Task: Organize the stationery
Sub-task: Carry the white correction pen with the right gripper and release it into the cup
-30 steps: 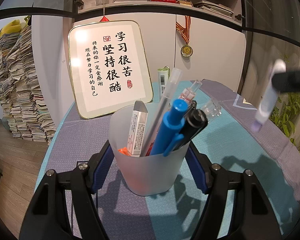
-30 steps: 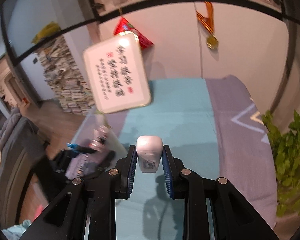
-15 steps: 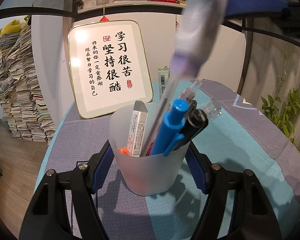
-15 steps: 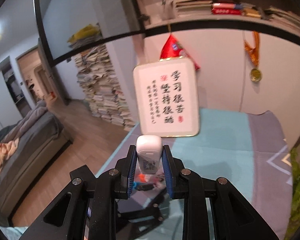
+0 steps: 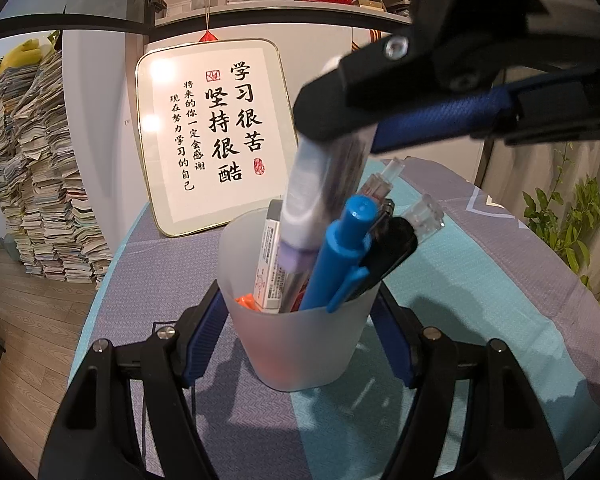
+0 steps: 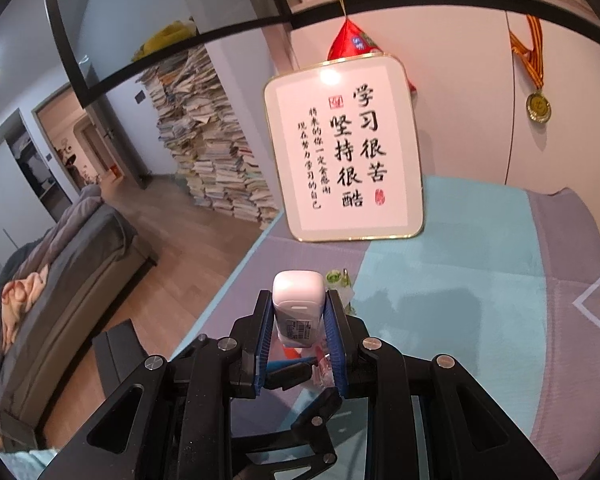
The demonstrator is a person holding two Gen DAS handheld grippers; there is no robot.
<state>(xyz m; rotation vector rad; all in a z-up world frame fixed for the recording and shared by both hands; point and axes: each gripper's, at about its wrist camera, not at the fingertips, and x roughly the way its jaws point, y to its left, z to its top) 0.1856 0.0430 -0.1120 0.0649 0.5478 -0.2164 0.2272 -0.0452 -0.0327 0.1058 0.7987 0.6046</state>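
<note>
A frosted plastic cup [image 5: 304, 344] stands on the table between the fingers of my left gripper [image 5: 296, 332], which is shut on it. The cup holds a blue pen [image 5: 336, 256], a black pen [image 5: 392, 248], clear-capped pens and a small white box [image 5: 270, 260]. My right gripper [image 6: 299, 320] is shut on a white and purple correction-tape pen [image 6: 299, 300]. In the left wrist view this pen [image 5: 320, 200] points down with its purple tip inside the cup's mouth, and the right gripper [image 5: 440, 92] hangs over the cup.
A framed calligraphy sign [image 5: 216, 136] leans on the wall behind the cup. A small green-labelled bottle [image 6: 338, 280] stands behind it on the teal and purple tablecloth [image 5: 480, 280]. A plant [image 5: 564, 220] is at the right edge, tall book stacks [image 5: 40, 180] at left.
My right gripper has come over the cup from the right and lowered the white and purple pen until its tip entered the cup. The left gripper and cup have stayed still.
</note>
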